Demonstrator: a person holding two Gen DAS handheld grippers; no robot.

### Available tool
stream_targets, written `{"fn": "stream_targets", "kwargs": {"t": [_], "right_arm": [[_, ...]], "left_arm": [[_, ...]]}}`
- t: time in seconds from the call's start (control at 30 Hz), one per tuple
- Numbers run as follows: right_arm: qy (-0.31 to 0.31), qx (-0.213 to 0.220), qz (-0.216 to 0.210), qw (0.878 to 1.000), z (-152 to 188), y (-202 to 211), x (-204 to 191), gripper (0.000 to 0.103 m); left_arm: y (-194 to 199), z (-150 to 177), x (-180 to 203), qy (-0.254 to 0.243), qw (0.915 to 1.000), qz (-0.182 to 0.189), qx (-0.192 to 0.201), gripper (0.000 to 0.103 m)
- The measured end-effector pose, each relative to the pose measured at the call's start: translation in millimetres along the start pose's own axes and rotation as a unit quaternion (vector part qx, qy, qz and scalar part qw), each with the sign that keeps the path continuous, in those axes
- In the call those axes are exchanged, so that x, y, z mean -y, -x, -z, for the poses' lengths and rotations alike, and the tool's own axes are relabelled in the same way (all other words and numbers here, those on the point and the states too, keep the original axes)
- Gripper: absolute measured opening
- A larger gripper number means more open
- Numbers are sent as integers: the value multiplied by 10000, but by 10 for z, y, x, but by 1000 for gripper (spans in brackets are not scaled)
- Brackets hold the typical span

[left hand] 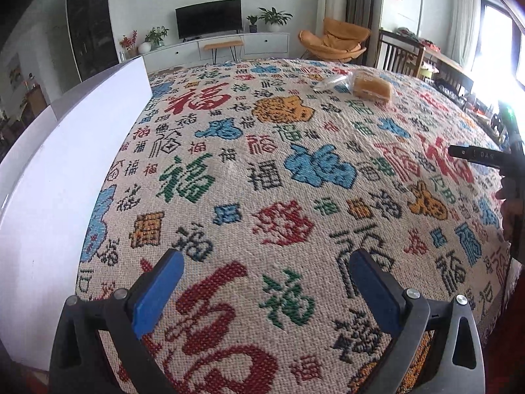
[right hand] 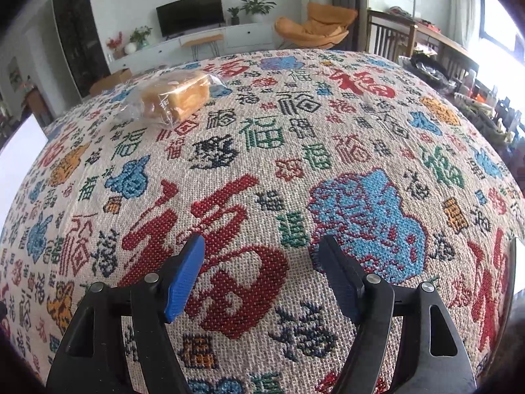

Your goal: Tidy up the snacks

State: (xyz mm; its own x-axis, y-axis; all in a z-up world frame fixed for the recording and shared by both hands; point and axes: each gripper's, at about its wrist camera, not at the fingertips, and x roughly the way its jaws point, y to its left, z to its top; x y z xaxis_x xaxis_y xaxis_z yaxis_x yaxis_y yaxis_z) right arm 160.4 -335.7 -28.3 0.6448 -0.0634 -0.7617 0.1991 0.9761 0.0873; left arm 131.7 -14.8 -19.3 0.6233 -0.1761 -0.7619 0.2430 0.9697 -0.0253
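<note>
Both the left gripper (left hand: 266, 271) and the right gripper (right hand: 261, 259) stand open, holding nothing. The wrapped bread (right hand: 175, 97) lies on the patterned cloth (right hand: 295, 151), at eleven o'clock from the right gripper.

Both wrist views look forward and down, close over the table (left hand: 249, 151). Left view sits nearer the white box (left hand: 65, 164); both share the bread (left hand: 372, 87) (right hand: 177, 93) and TV wall.

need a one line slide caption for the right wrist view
Open right claw hovers empty over the patterned tablecloth, a bagged bread loaf lying far ahead to its left.
</note>
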Motion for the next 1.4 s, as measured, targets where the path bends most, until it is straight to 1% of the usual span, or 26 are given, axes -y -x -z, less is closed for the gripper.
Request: {"fn": "stream_targets", "kwargs": {"t": [0.07,0.17,0.23,0.27,0.33,0.37,0.4,0.43,0.47,0.5,0.53,0.57,0.67,0.7,0.73,0.83,0.87,0.93,1.0,1.03,1.07,1.13,1.2,1.27,1.37,1.4], "right_arm": [[-173,-129,-251,9995,-190,-23,-96,75],[-391,-103,-710,9967,-727,-64,-369,75],[-510,-86,-862,9949,-1124,-151,-575,75],[-590,-142,-858,9945,-1385,-271,-719,75],[-654,-332,-615,9954,-1659,-508,-912,75],[-747,-595,-332,9949,-1791,-720,-1018,75],[-810,-846,-184,9929,-1842,-889,-1077,75],[-894,-1158,-26,9892,-1854,-1094,-1141,83],[-1015,-1313,-44,9861,-1847,-1276,-1199,87],[-1048,-1332,-41,9855,-1833,-1333,-1216,89],[-1073,-1291,-20,9858,-1829,-1374,-1226,89],[-1061,-1173,-86,9874,-1821,-1383,-1219,88],[-955,-1025,-614,9882,-1720,-1356,-1093,82],[-864,-944,-768,9888,-1657,-1295,-1033,79],[-799,-908,-844,9891,-1615,-1247,-989,79],[-520,-873,-1312,9861,-1334,-925,-782,78],[-450,-851,-1519,9837,-1209,-780,-709,78],[-179,-849,-1692,9817,-929,-513,-611,79],[283,-720,-1502,9856,-634,-292,-540,81],[463,-576,-1374,9878,-509,-210,-507,81],[488,-368,-1374,9886,-374,-130,-474,81],[363,-170,-1378,9897,-264,-125,-424,83],[219,-41,-1405,9898,-214,-157,-399,83],[172,16,-1385,9902,-209,-154,-403,83],[112,18,-1418,9898,-211,-171,-384,83],[104,19,-1435,9896,-195,-152,-379,83]], "left_arm": [[10,-14,-83,127,9999,83,81,100],[47,-19,-212,324,9992,118,201,100],[77,-5,-289,428,9987,83,250,100],[94,12,-334,490,9984,58,278,100],[115,41,-405,603,9977,24,309,100],[113,58,-443,665,9974,19,294,100],[108,70,-468,704,9972,20,264,100],[99,81,-494,739,9970,19,212,100],[99,89,-503,750,9970,15,184,100],[105,100,-512,759,9970,11,172,100],[113,111,-517,766,9969,13,171,100],[114,119,-514,768,9969,18,164,100],[86,128,-478,759,9971,63,73,100],[77,127,-461,749,9971,82,47,100],[62,118,-428,720,9973,123,6,100],[22,62,-311,541,9982,228,-91,100],[2,20,-257,445,9985,281,-131,100],[-65,-96,-171,316,9982,456,-217,100],[-210,-316,-80,233,9962,739,-388,100],[-277,-418,-43,199,9953,832,-463,100],[-373,-570,11,131,9939,961,-533,100],[-553,-865,89,8,9921,1131,-545,100],[-757,-1212,169,-176,9925,1098,-502,100],[-969,-1548,233,-377,9932,982,-500,100],[-1338,-2062,383,-619,9942,728,-489,100],[-1424,-2177,426,-676,9940,710,-476,100]]}}
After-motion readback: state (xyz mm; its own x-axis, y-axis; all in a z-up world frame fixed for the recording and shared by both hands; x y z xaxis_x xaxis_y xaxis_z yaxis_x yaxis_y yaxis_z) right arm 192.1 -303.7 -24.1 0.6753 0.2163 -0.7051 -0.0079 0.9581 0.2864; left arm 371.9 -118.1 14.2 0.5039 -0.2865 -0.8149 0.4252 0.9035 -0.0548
